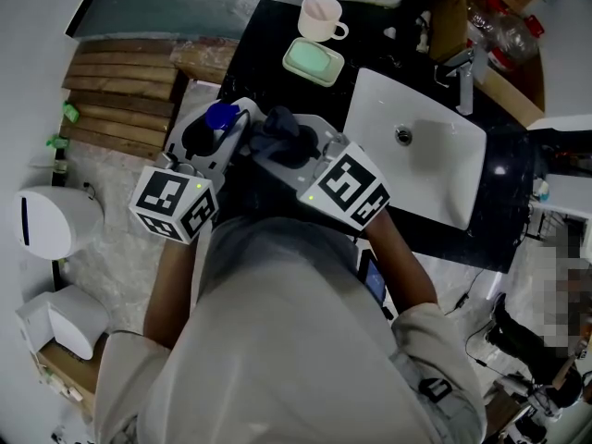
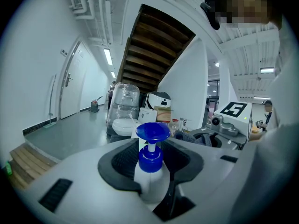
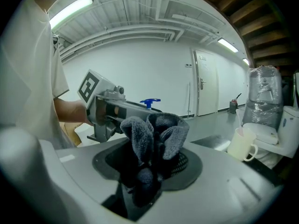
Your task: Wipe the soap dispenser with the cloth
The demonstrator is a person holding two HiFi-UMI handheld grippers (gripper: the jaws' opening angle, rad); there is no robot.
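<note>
A white soap dispenser (image 2: pixel 150 171) with a blue pump head (image 1: pixel 220 116) stands upright between the jaws of my left gripper (image 2: pixel 152 164), which is shut on its body. My right gripper (image 3: pixel 152 164) is shut on a bunched dark grey cloth (image 3: pixel 155 135). In the head view both grippers are held up side by side over the black counter's left end, the left gripper (image 1: pixel 215 135) beside the right gripper (image 1: pixel 282 141), the cloth (image 1: pixel 280 133) a short way to the right of the pump head. The dispenser's pump head (image 3: pixel 150 101) shows behind the left gripper in the right gripper view.
On the black counter (image 1: pixel 268 26) stand a pink-rimmed mug (image 1: pixel 321 17) and a green soap dish (image 1: pixel 314 61). A white sink (image 1: pixel 416 146) with a faucet (image 1: pixel 461 72) lies to the right. Wooden steps (image 1: pixel 116 95) and white bins (image 1: pixel 55 225) are at left.
</note>
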